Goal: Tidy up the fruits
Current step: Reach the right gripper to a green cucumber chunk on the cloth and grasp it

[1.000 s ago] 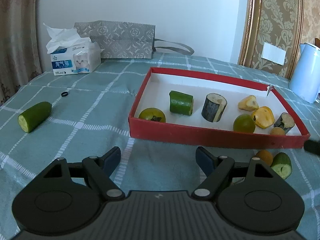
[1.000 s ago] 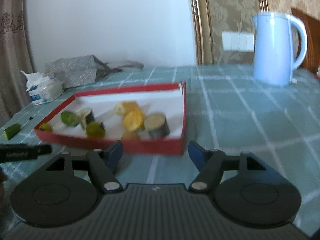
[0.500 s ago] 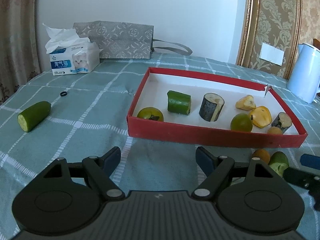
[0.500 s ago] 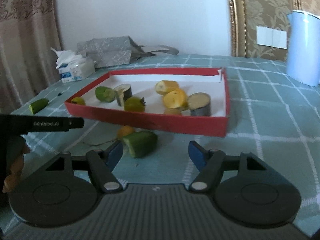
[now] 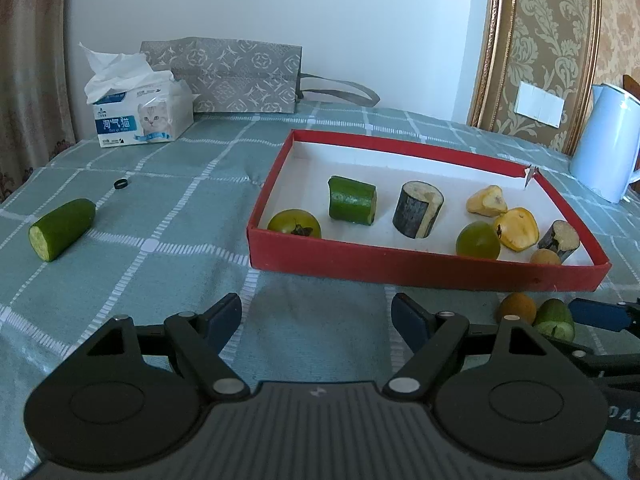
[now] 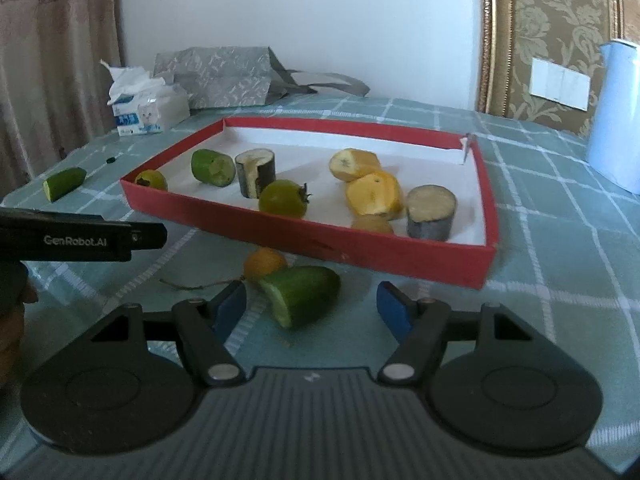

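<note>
Green cucumber end [image 5: 61, 229] far left of red box [image 5: 424, 269], untouched. Left gripper [image 5: 316, 316] agape, idle. Right gripper [image 6: 311, 307] agape around cucumber chunk [image 6: 301, 294] before box: likely pickup step; next, close, lift into box.

The left gripper [image 5: 316, 320] is seen spread wide above the checked bench [image 5: 160, 200], a red tray [image 5: 400, 270] of cut fruit ahead, a cucumber piece [image 5: 62, 229] far left, and a small orange fruit [image 5: 517, 307] beside a green piece [image 5: 556, 319] just before the tray's right corner.
</note>
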`<state>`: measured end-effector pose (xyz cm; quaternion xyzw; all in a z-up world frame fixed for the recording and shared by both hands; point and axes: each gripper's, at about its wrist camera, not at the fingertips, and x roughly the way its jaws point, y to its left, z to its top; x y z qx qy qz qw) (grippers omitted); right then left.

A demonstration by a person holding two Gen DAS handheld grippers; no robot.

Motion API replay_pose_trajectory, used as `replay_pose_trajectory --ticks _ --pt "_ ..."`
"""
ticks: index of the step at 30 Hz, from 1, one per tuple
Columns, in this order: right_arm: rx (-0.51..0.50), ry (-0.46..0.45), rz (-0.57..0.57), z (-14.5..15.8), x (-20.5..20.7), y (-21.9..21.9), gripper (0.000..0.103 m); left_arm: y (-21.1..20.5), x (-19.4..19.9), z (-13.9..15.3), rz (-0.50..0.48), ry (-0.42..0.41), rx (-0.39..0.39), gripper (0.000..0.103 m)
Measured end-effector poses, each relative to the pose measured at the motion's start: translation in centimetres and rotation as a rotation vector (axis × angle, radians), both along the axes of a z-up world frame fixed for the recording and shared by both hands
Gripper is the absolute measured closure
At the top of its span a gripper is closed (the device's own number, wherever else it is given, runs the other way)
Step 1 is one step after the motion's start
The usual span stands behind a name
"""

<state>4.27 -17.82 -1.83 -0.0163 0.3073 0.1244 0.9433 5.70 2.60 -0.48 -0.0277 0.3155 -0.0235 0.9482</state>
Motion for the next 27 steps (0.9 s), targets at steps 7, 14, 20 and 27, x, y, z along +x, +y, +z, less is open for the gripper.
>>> replay_pose_trajectory --ticks 7,14,20,27 --pt "-0.04 -0.01 -0.008 0.0 -0.1 0.3 0.061 0.0 0.0 0.0 0.004 0.0 0.002 0.021" --pt "-0.049 -0.039 -0.021 0.3 -1.8 -0.2 0.065 0.2 0.0 0.1 0.015 -0.007 0.002 0.021" --pt "0.001 -0.039 -0.057 0.4 -3.1 -1.9 0.065 -0.3 -0.7 0.6 -0.026 -0.05 -0.012 0.021" --pt "0.01 -0.049 -0.107 0.4 -3.7 -2.6 0.065 -2.3 -2.1 1.3 -0.134 -0.13 -0.025 0.021"
